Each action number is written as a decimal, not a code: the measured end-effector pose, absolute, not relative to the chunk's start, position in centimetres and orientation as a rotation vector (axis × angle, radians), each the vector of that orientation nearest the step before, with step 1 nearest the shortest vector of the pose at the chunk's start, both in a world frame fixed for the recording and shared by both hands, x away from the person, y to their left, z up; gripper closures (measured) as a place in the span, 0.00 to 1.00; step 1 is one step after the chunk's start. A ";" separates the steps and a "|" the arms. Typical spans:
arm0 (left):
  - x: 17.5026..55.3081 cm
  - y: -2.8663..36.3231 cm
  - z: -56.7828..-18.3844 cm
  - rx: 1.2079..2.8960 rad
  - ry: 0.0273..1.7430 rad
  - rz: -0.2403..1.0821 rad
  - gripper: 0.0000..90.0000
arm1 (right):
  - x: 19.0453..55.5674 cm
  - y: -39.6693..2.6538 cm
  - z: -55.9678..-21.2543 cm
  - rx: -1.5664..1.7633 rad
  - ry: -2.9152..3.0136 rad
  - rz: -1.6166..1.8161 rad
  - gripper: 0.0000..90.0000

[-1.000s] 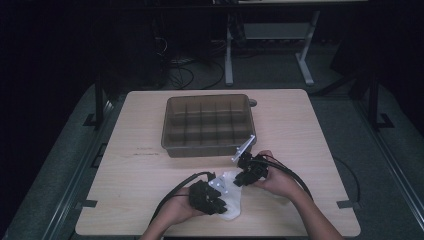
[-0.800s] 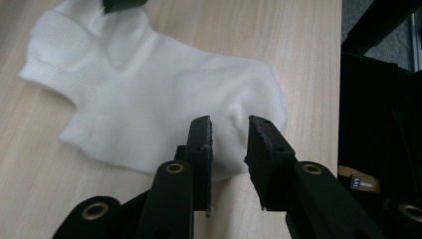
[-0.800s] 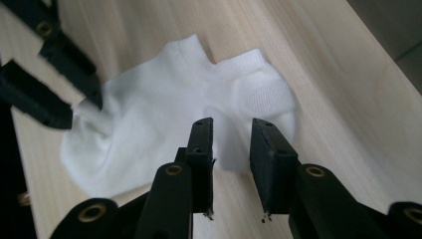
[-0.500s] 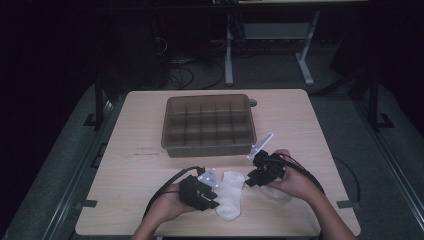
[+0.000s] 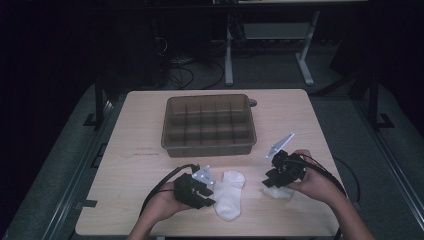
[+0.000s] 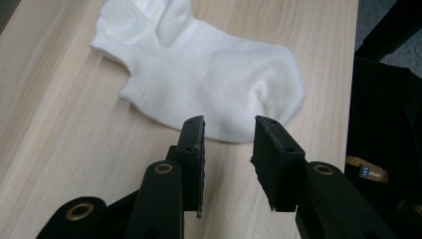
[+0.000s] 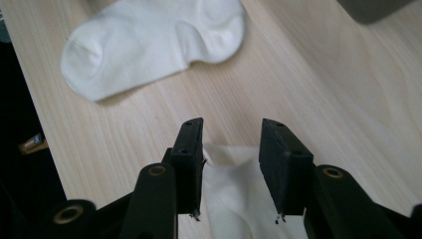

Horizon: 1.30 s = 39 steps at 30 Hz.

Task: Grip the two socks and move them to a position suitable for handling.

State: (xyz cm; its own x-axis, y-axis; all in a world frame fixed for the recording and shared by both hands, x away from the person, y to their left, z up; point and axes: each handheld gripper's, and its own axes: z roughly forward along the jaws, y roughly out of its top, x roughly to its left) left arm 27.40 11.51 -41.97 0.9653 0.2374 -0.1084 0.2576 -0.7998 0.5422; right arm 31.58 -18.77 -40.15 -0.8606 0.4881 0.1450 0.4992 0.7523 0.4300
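High view: two soft, light socks are laid on the table [image 5: 150, 145]; the left sock [image 5: 229, 194] is best pinched at its cuff, toward 12 o'clock; the left gripper [image 5: 206, 192] and right gripper [image 5: 272, 180] have just been opening, jaws apart, nothing clamped; the right sock [image 7: 239, 199] lies between the right jaws.

No legible txt, small tan tag [image 6: 367, 170] on dark fabric — lettering unreadable

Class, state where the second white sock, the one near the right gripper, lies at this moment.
In the high view the second sock lies flat near the table's front edge, under the right gripper, right of the first sock and in front of the compartment tray.
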 end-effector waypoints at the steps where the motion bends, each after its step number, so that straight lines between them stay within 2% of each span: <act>1: 27.4 11.6 -42.0 2.533 0.349 -0.045 0.72 | 31.5 -19.0 -40.2 -0.829 -2.917 -0.719 0.68; 27: 27.8 12.2 -42.5 2.531 0.376 -0.071 0.71 | 31.2 -21.3 -43.6 -0.881 -2.950 -0.562 0.65; 30: 27.8 12.3 -42.5 2.526 0.378 -0.074 0.71 | 31.0 -21.2 -43.7 -0.872 -2.971 -0.556 0.67; 39: 27.8 12.4 -42.7 2.524 0.388 -0.082 0.71 | 30.5 -20.8 -43.8 -0.878 -3.042 -0.523 0.82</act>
